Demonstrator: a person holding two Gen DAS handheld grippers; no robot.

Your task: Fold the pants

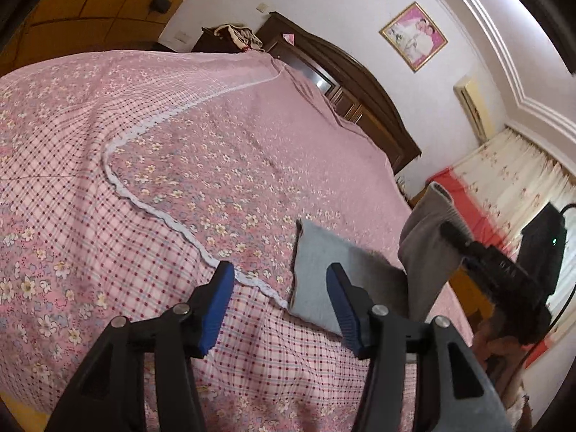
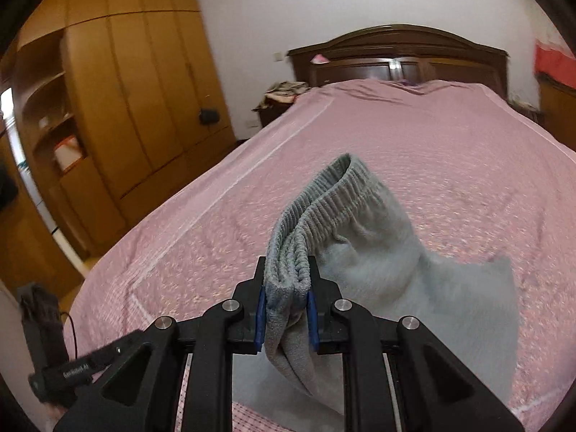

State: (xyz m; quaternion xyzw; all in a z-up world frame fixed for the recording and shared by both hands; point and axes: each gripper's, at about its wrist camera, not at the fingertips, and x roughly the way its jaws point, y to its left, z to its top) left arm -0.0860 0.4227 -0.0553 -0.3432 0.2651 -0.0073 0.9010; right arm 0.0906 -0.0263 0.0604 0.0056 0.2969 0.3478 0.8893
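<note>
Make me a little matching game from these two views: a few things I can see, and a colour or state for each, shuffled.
Things:
1. pants
2. left gripper
3. headboard
4. wardrobe

Descriptions:
A. dark brown wood
B. grey, clamped at the waistband by the right gripper
C. light orange-brown doors
D. jaws apart, nothing between them

Pairs: 1-B, 2-D, 3-A, 4-C
</note>
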